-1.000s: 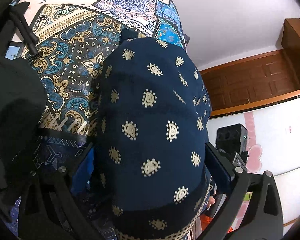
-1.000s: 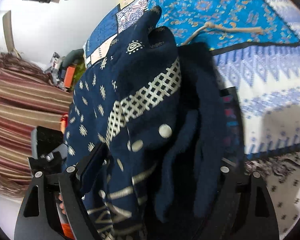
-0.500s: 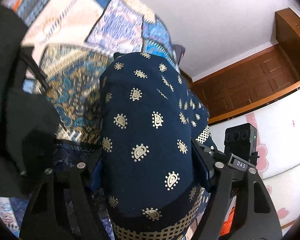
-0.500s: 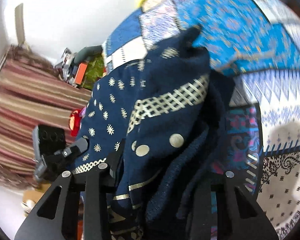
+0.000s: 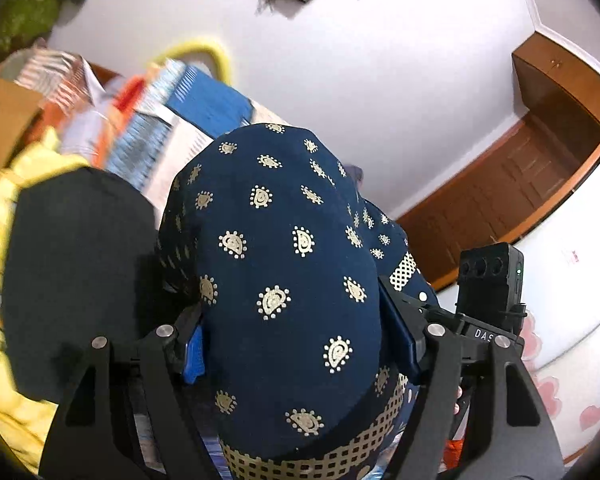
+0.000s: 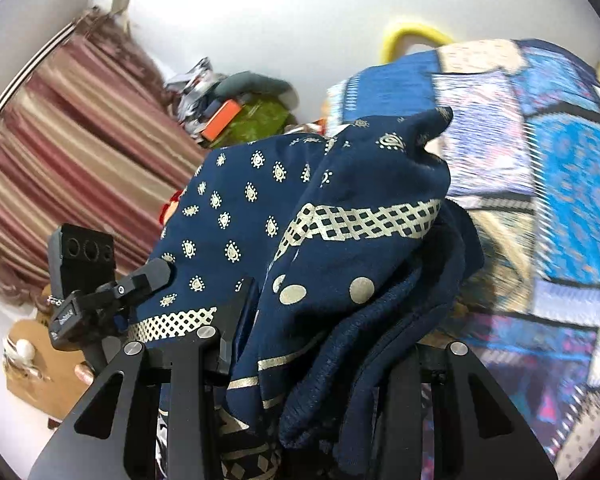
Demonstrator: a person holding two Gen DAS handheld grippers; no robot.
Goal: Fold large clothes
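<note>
Navy garment (image 5: 284,280) with gold motifs bulges between both claws.

A patterned blue bedspread (image 6: 560,152) fills the right wrist view's right side, with a striped maroon curtain (image 6: 72,136) on the left. A yellow hoop (image 6: 412,36) stands against the white wall (image 5: 360,60). Brown wooden cabinets (image 5: 540,160) line the corner.

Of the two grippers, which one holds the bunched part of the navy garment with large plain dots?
The right gripper: its navy garment shows round dots; the left gripper holds only teardrop-patterned cloth.
</note>
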